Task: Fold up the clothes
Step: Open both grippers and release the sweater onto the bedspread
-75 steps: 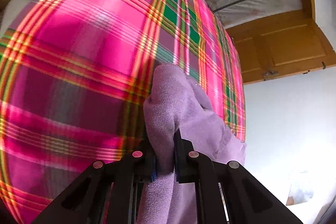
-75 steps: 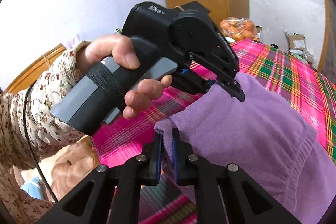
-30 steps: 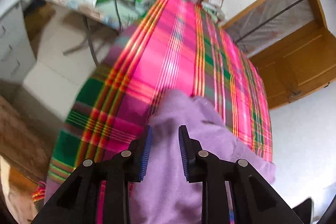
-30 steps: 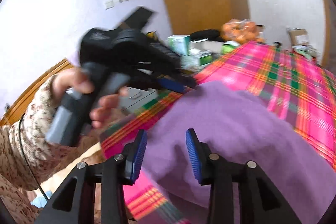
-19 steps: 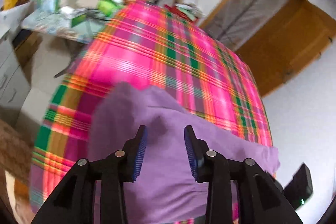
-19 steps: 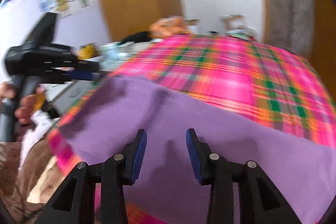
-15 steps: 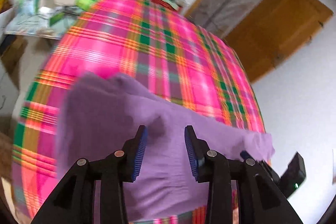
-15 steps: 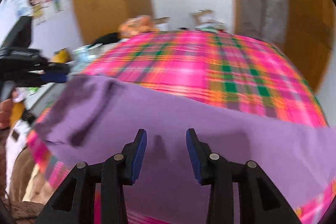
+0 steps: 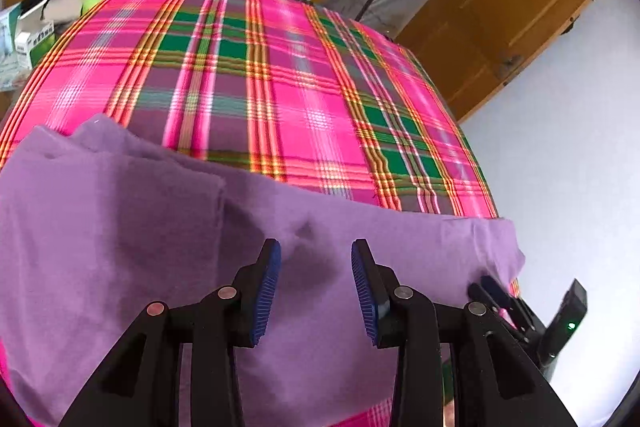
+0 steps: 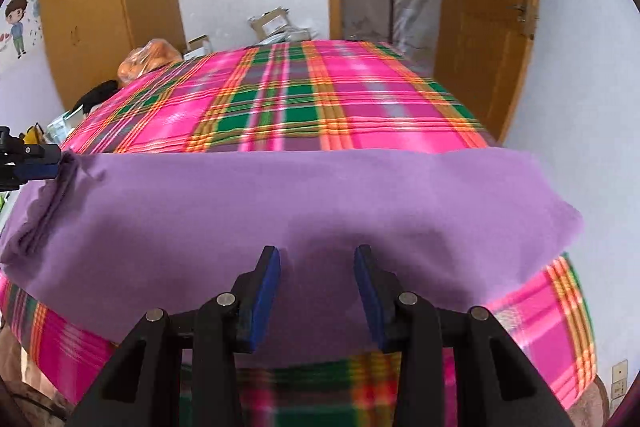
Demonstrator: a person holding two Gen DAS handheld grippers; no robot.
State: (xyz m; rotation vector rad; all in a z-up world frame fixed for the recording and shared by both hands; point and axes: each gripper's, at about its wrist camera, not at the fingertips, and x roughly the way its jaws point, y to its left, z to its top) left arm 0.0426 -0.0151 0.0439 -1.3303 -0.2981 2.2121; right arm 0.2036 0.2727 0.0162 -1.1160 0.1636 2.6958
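Right now the purple garment (image 10: 280, 211) lies spread crosswise along the near edge of the bed, on the pink-and-green plaid blanket (image 10: 320, 107), with nothing gripping it. The left gripper (image 9: 316, 283) hangs over the cloth with its blue pads standing apart and empty; the right gripper (image 10: 316, 287) does likewise, jaws apart, nothing between them.

One end of the garment looks doubled over, with stacked layers showing at the left of the right wrist view; the other end droops a little past the blanket's corner.

To my eye the next fold wants both grippers to come down on matching corners of the near hem, pinching through all the layers at once. If only the top layer is caught, the piece would likely slide and skew. The fleecy cloth seems soft and thick, so a firm bite well in from the edge should hold better than a nip at the fringe. Lifting both ends evenly should keep the crease straight.
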